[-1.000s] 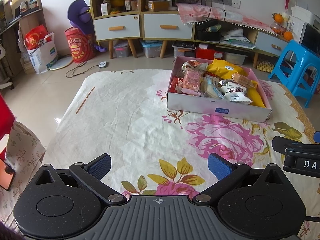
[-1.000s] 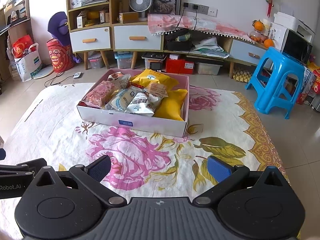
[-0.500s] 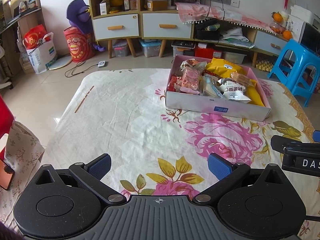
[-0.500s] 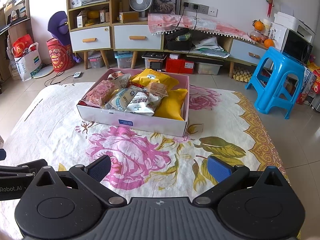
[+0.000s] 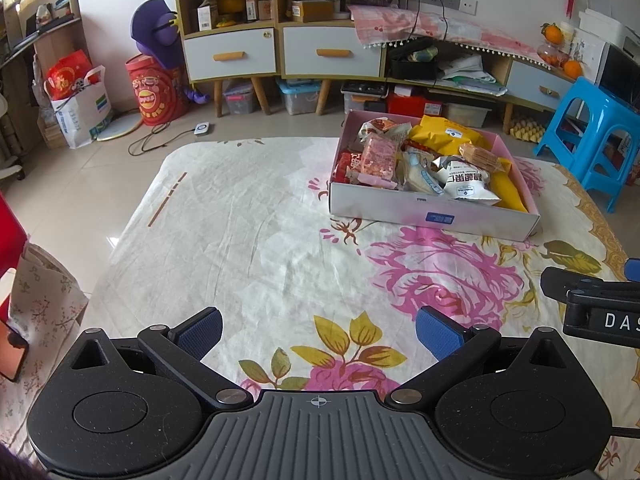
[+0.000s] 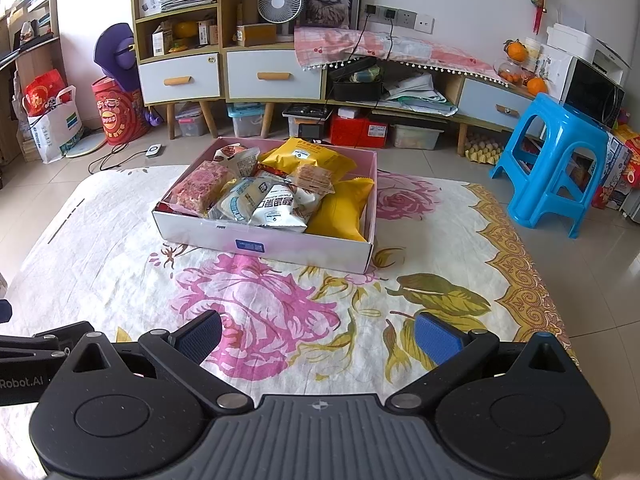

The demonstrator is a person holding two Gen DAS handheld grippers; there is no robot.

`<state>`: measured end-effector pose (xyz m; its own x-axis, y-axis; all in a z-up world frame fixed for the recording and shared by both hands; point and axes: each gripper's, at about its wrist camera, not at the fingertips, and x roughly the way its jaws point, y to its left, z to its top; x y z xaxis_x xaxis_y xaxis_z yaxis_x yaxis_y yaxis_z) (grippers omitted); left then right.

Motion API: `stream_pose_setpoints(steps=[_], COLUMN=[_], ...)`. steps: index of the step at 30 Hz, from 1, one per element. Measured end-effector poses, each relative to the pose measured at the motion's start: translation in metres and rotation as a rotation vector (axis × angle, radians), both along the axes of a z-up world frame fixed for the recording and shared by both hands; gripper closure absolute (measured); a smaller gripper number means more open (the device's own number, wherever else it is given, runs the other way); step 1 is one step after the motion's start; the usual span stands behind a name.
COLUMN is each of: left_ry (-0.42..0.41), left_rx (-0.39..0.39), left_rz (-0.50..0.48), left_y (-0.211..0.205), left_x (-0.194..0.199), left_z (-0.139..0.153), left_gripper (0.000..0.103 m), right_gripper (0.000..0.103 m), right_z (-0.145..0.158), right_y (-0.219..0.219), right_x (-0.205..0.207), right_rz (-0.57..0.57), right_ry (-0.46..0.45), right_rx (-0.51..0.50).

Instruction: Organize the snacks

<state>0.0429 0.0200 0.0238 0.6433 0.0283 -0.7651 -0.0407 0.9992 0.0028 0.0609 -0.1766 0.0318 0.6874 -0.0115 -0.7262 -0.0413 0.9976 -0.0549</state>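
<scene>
Both your grippers hang low over the floral cloth point(image 6: 120, 248) with nothing in them: the left gripper point(image 5: 318, 330) has its jaws spread wide, and so does the right gripper point(image 6: 318, 332). The snacks are all piled in the box point(image 6: 304, 249), which sits on the cloth well ahead of both grippers, nearer the right one's line of travel.

Judging by that, sorting looks either done or not yet begun; nothing lies loose on the cloth. If you go in, pick the top layer first. The white bag point(image 6: 286, 208) lies over its neighbours and faces you, so it looks like the easiest start. Come down from above, keep the jaws wide until 1 finger is on each side of a crimped edge, then close on the seam, not the puffed middle, which may slip or crush. The yellow bag point(image 6: 340, 214) leans on the right wall; leave it until the bags on top are cleared. Keep the left gripper clear of the right one's path.
</scene>
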Motion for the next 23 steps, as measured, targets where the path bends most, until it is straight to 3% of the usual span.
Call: stream_pose_setpoints(steps=[23], left_ry=[0.006], left_rx=[-0.003], left_rz=[-0.029], left_y=[0.0009], left_x=[0.0004], left_z=[-0.0015], left_gripper=[0.000], right_gripper=[0.008], right_z=[-0.0019], right_y=[-0.0063], right_x=[0.0041], right_rz=[-0.015], right_ry=[0.015], right_rx=[0.019])
